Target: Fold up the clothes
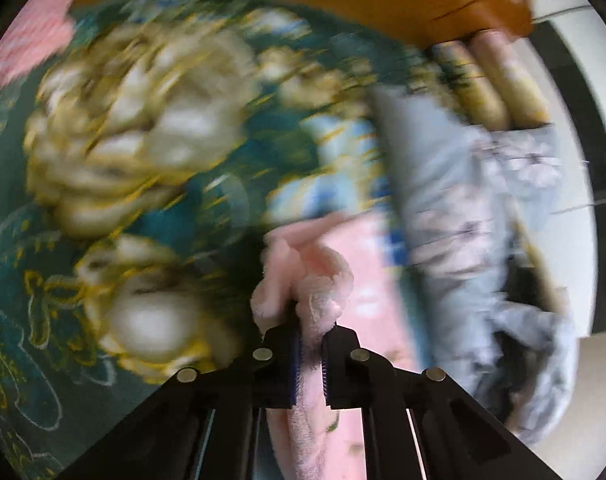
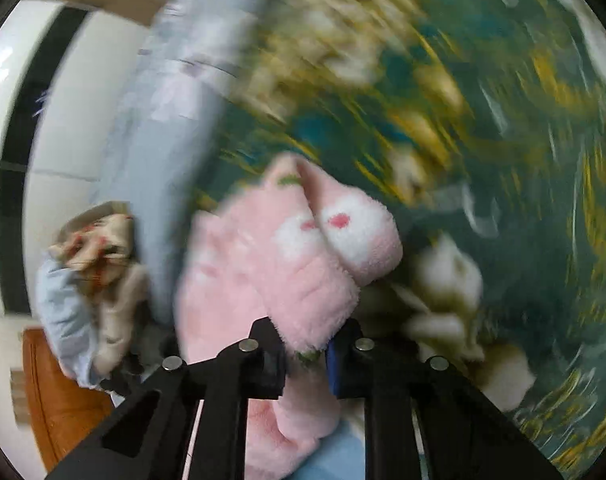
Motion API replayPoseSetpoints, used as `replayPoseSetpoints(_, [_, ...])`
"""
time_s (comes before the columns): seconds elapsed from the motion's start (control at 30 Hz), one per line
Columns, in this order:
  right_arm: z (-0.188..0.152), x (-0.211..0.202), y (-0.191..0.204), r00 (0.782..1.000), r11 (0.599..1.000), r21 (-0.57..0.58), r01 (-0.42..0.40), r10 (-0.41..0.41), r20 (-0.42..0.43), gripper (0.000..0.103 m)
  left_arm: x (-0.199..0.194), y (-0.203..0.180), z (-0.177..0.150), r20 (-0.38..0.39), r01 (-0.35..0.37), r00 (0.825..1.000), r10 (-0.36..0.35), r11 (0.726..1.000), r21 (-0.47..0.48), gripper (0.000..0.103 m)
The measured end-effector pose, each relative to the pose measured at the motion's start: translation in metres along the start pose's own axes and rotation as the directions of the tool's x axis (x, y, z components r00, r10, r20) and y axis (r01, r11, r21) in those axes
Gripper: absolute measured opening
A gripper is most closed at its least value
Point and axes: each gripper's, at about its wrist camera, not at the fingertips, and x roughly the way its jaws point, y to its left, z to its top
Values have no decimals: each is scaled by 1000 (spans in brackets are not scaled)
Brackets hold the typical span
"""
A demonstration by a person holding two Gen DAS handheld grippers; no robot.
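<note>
Both grippers (image 1: 310,334) (image 2: 307,338) on pink fleece (image 2: 303,264)

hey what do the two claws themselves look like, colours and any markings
Both look alike. The left claw and right claw are matte black angular plastic, each with two blocky fingers, blue ridged pads on the inner faces, and four round silver discs across the top. Cut-out slots show in the outer arms. No cables, sleeves or lettering are visible.

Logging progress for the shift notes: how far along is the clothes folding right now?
Done: nothing visibly folded; both views are blurred. In hand: the left gripper and right gripper are each shut on the fluffy pink garment, held over the green floral bedspread. Left: folding it, plus the crumpled light-blue garment beside it.
</note>
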Motion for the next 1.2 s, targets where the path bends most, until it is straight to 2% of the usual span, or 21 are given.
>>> replayPoseSetpoints(0.1, [12,-44,29,994,990,-111,-83,90,59,14,-20,6,2,1,29,1000,-29,999,31,8])
replayPoseSetpoints(0.2, [14,-78,34,988,978,-186,-98,117,97,14,-39,13,4,2,57,998,-57,996,62,8])
replayPoseSetpoints(0.27, [12,-84,15,989,977,-193,-89,110,100,14,-53,17,5,2,76,997,-76,994,82,8])
replayPoseSetpoints(0.33, [4,-68,-14,998,987,-160,-27,35,48,15,-56,28,4,-7,71,998,-70,994,88,9])
replayPoseSetpoints(0.43, [-10,-26,-59,995,996,-47,82,-85,-58,15,-12,81,-9,-80,-68,995,66,997,-29,9])
replayPoseSetpoints(0.47, [-15,-18,-68,992,994,-14,105,-105,-68,15,-3,98,-13,-95,-84,993,76,992,-90,9])
replayPoseSetpoints(0.5, [-19,-12,-77,991,993,19,118,-116,-70,15,-1,108,-16,-87,-63,995,50,987,-148,9])
replayPoseSetpoints(0.57, [-23,-14,-85,993,993,57,104,-101,-58,15,-6,110,-15,-64,-25,998,13,982,-188,9])
replayPoseSetpoints(0.63, [-19,-22,-80,996,996,40,81,-80,-46,15,-14,89,-8,-56,-18,998,12,995,-102,9])
replayPoseSetpoints(0.73, [-13,-37,-54,998,997,-63,50,-52,-28,15,-33,54,5,-22,69,997,-70,998,-10,8])
replayPoseSetpoints(0.83, [-14,-57,-27,999,984,-176,-28,32,18,15,-63,27,9,28,180,983,-183,980,86,8])
replayPoseSetpoints(0.87, [-16,-62,-23,999,977,-212,-30,38,34,15,-70,25,9,44,169,984,-175,977,129,8])
replayPoseSetpoints(0.93, [-19,-56,-28,999,970,-241,35,-30,22,15,-64,36,9,42,88,995,-96,984,157,9])
replayPoseSetpoints(0.97, [-21,-47,-35,998,970,-234,68,-70,1,15,-56,48,9,29,38,999,-43,989,145,9])
replayPoseSetpoints(1.03, [-24,-27,-54,990,975,-190,113,-126,-57,15,-33,84,6,-20,-54,998,55,996,65,9])
replayPoseSetpoints(1.13, [-30,-17,-70,985,979,-148,137,-151,-82,16,-18,121,-4,-61,-98,994,95,994,-48,10])
replayPoseSetpoints(1.2, [-29,-17,-72,985,981,-141,136,-149,-89,21,-20,121,1,-78,-88,993,84,995,-53,13])
